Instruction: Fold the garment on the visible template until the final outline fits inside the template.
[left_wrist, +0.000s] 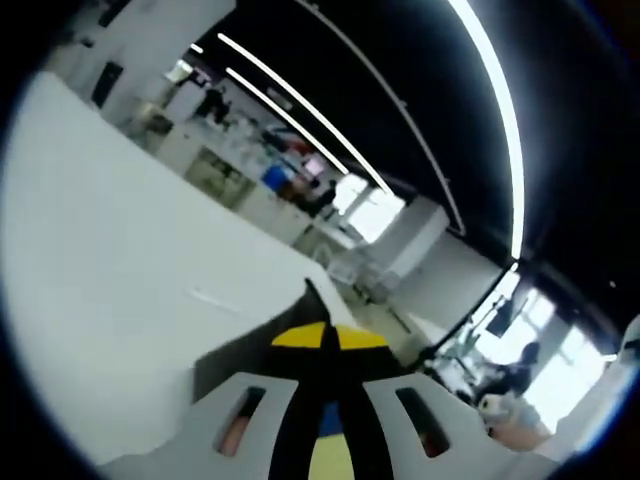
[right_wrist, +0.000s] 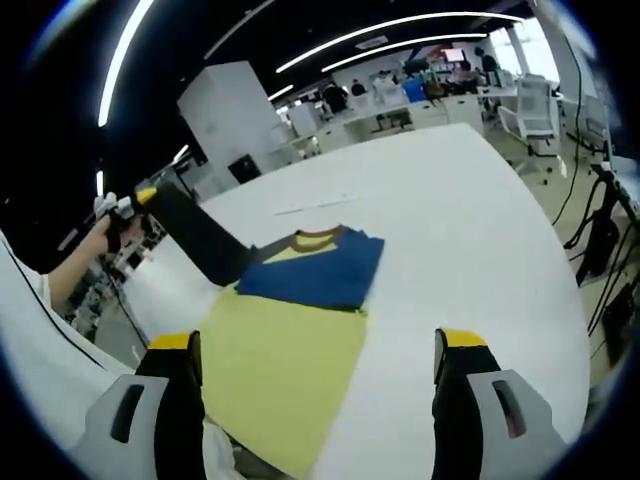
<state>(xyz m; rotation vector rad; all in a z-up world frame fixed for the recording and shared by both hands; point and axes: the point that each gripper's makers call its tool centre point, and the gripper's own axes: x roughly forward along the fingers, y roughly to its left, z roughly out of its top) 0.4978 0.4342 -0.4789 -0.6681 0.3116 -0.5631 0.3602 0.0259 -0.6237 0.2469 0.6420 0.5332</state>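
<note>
In the right gripper view, the garment lies on the white table, between the 2 jaws of the right gripper and running out ahead of them toward 12 o'clock. Those jaws stand wide apart and hold nothing; the yellow body of the cloth reaches back toward the 6 o'clock edge between them. It is a yellow shirt with a blue part folded across its far end and a brownish collar at 12 o'clock. Its dark sleeve is lifted off the table toward 10 o'clock, drawn taut up to the left gripper, held by a person's hand.

In the left gripper view, the yellow tips of that gripper are pressed together on dark cloth at 6 o'clock, and a fold of it pokes up just beyond them. White table spreads out toward 9 o'clock.
</note>
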